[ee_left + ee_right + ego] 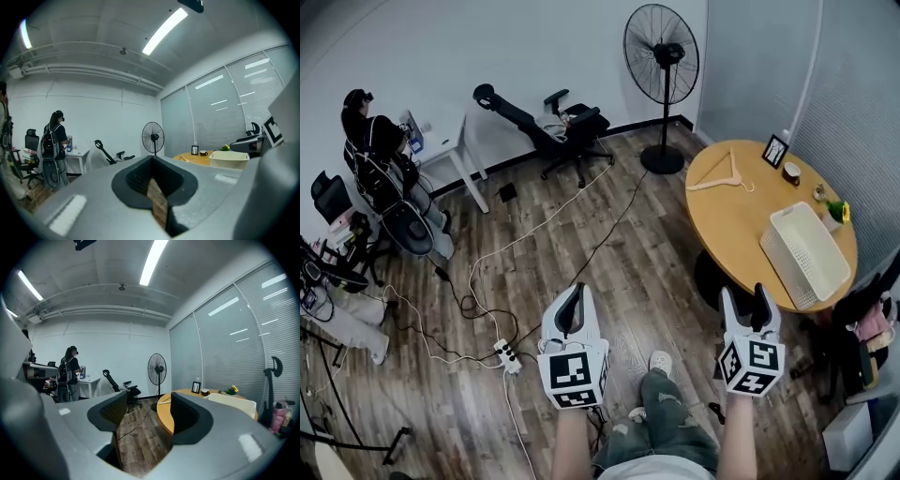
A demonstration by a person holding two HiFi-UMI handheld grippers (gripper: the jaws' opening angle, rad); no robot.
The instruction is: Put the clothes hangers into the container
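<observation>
Hovering side by side over the wooden floor (609, 272), the left gripper (575, 291) and the right gripper (742, 300) both point roughly level, each at the end of a bare forearm. The left gripper's jaws are closed tip to tip; the left gripper view shows only the dark padded hollow behind the meeting tips, with nothing caught in it. The right gripper's jaws stand wide apart and empty, and the right gripper view shows floor and the edge of the round tabletop (741, 220) through the gap.

The tabletop lies ahead and to the right of the right gripper. On its far side rests a wooden clothes hanger (719, 175), lying flat with its hook turned toward the middle of the tabletop. The container (806, 251), a white slatted basket, sits at the near right part of the tabletop, well apart from the hanger, and nothing shows inside it. A small picture frame (775, 150), a small cup (791, 172) and a yellow flower (836, 210) stand along the tabletop's right edge.

Beyond the tabletop a standing fan (661, 56) rises from the floor. Further left are a reclined office chair (548, 127), a white desk (441, 150) and a person (370, 141) beside it. Cables and a power strip (508, 354) trail across the floor.
</observation>
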